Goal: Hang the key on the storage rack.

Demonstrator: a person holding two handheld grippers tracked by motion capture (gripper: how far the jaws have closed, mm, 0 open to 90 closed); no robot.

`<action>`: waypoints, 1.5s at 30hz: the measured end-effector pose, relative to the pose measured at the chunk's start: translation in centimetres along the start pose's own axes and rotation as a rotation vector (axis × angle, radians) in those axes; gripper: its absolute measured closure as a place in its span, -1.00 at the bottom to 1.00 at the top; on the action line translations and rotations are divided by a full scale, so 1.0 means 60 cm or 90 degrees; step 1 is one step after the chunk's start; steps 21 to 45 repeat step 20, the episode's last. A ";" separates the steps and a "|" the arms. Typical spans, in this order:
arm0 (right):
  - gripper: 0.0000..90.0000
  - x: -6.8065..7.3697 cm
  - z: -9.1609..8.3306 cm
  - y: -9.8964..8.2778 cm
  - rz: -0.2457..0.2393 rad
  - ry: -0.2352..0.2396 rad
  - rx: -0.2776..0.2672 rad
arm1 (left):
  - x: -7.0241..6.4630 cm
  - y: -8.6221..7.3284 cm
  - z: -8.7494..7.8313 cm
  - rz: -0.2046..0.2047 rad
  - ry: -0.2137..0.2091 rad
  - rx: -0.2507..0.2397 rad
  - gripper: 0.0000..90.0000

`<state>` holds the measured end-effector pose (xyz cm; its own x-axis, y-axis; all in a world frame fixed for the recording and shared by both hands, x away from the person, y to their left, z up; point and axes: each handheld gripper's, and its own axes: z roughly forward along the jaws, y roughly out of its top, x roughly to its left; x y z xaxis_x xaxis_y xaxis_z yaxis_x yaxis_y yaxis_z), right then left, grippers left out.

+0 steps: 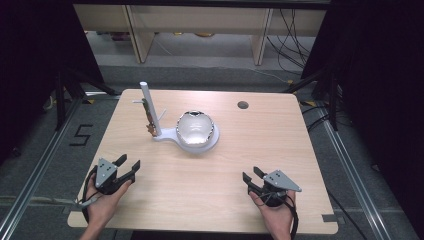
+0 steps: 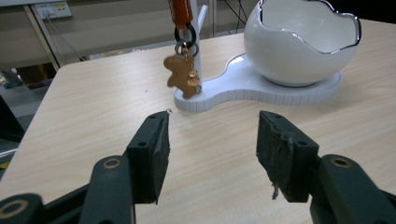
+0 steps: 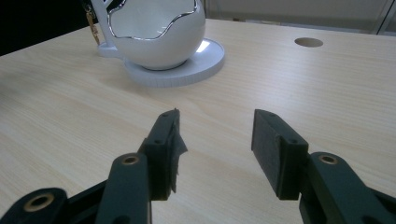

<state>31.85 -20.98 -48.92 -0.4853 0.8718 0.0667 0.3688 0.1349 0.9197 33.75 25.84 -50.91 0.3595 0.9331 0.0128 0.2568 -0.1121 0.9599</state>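
We hold the left gripper (image 1: pixel 128 167) low over the near left corner of the table (image 1: pixel 280 145), and its jaws stand wide apart with nothing between them — bare wood shows in the gap in the left gripper view. The right gripper (image 1: pixel 251 176) rests at the near right corner, its jaws likewise spread wide and empty.

What we face is the white key stand (image 1: pixel 166 135) near the table's middle. From the left gripper it lies at about one o'clock in the high view, well apart; from the right gripper it sits at about eleven o'clock, also well apart. On the stand's round base sits a white eggshell-shaped bowl (image 1: pixel 196 128) with a jagged silver rim, and at the narrow end rises a white post (image 1: pixel 148 106).

From the post hangs a keychain (image 2: pixel 182 70) — an orange strap, a black ring and a tan gingerbread-figure charm. In the left gripper view it dangles at twelve o'clock beyond the jaws, just above the stand's base, clear of the pads (image 2: pixel 158 148). In the right gripper view the bowl (image 3: pixel 156 32) lies at eleven o'clock, with a round cable hole (image 3: pixel 308 42) in the tabletop at one o'clock.
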 end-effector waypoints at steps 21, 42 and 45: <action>0.15 -0.006 0.000 -0.005 -0.003 -0.004 -0.003 | -0.002 -0.028 -0.003 -0.027 0.021 -0.007 -0.11; 0.15 -0.006 0.000 -0.005 -0.003 -0.004 -0.003 | -0.002 -0.028 -0.003 -0.027 0.021 -0.007 -0.11; 0.15 -0.006 0.000 -0.005 -0.003 -0.004 -0.003 | -0.002 -0.028 -0.003 -0.027 0.021 -0.007 -0.11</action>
